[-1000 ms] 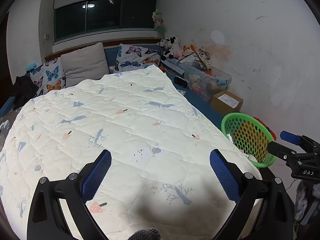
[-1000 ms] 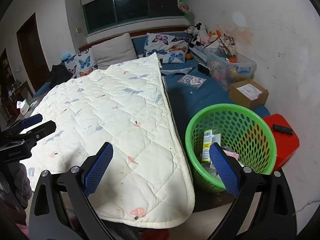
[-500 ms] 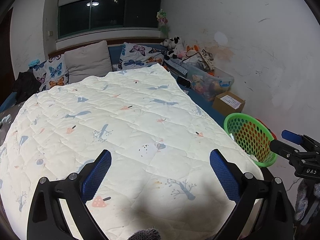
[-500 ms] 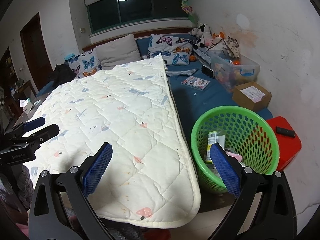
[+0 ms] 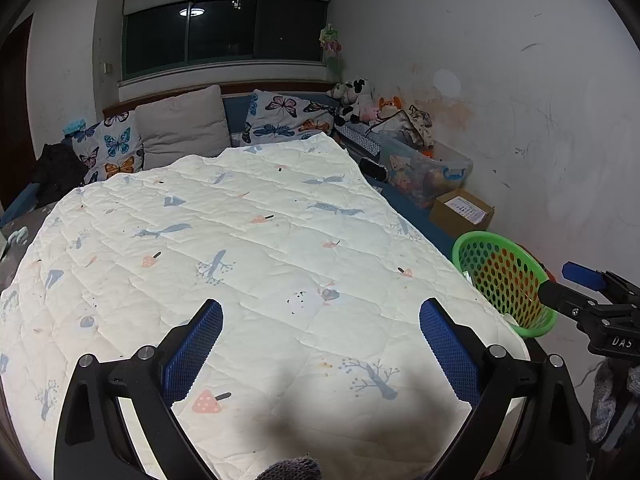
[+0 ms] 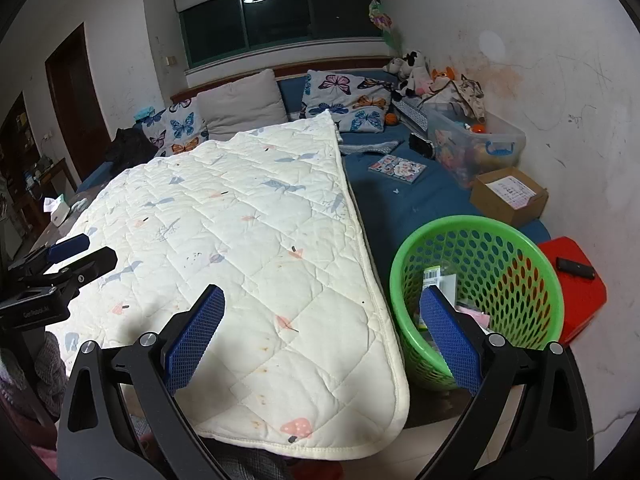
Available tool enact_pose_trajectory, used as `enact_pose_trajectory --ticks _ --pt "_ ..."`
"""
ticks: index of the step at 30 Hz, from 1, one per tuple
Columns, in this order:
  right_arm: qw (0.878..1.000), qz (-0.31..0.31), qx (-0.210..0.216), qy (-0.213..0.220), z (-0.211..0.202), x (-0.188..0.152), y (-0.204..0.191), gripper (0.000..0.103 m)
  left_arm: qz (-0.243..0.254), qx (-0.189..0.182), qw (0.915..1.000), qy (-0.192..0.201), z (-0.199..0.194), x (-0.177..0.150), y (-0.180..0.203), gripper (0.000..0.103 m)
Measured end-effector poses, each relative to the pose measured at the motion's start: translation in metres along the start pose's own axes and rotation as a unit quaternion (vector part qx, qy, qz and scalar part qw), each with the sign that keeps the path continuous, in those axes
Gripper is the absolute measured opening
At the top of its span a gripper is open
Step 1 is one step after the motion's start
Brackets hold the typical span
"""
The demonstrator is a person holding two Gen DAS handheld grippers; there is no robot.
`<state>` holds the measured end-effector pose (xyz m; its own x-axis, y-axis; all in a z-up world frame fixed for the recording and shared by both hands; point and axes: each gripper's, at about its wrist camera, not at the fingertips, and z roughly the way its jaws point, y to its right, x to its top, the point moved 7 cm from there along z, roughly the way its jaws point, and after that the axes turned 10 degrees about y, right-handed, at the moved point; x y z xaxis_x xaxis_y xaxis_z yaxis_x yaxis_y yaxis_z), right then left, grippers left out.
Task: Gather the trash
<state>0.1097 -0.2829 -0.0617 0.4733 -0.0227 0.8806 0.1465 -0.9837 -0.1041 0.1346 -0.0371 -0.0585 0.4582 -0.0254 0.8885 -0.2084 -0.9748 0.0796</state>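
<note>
A green mesh basket (image 6: 516, 240) stands at the foot of the bed on the right, with wrappers and a barcoded packet (image 6: 438, 280) inside. It also shows in the left wrist view (image 5: 472, 240). My left gripper (image 5: 320, 344) is open and empty above the foot of a cream quilt (image 5: 240, 248). My right gripper (image 6: 320, 332) is open and empty, its right finger in front of the basket's near rim. Each gripper shows at the edge of the other's view, the right (image 5: 588, 300) and the left (image 6: 60, 268).
A red stool (image 6: 576, 292) with a black remote (image 6: 576, 267) stands right of the basket. A cardboard box (image 6: 508, 196), a clear toy bin (image 6: 476, 144), a booklet (image 6: 396, 168) and pillows (image 6: 240, 104) lie on the blue bed. The wall is close on the right.
Both grippers have drawn back and risen a little from the bed. The basket looks smaller in the left wrist view. Both stay open.
</note>
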Motion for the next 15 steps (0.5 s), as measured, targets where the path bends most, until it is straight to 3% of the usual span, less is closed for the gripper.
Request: enact_pose_trajectory --ticks 15 --pt "1.0 0.006 0.004 0.005 0.0002 -0.0011 0.0006 0.097 0.007 0.001 0.9999 0.014 -0.004 0.003 0.0079 0.096"
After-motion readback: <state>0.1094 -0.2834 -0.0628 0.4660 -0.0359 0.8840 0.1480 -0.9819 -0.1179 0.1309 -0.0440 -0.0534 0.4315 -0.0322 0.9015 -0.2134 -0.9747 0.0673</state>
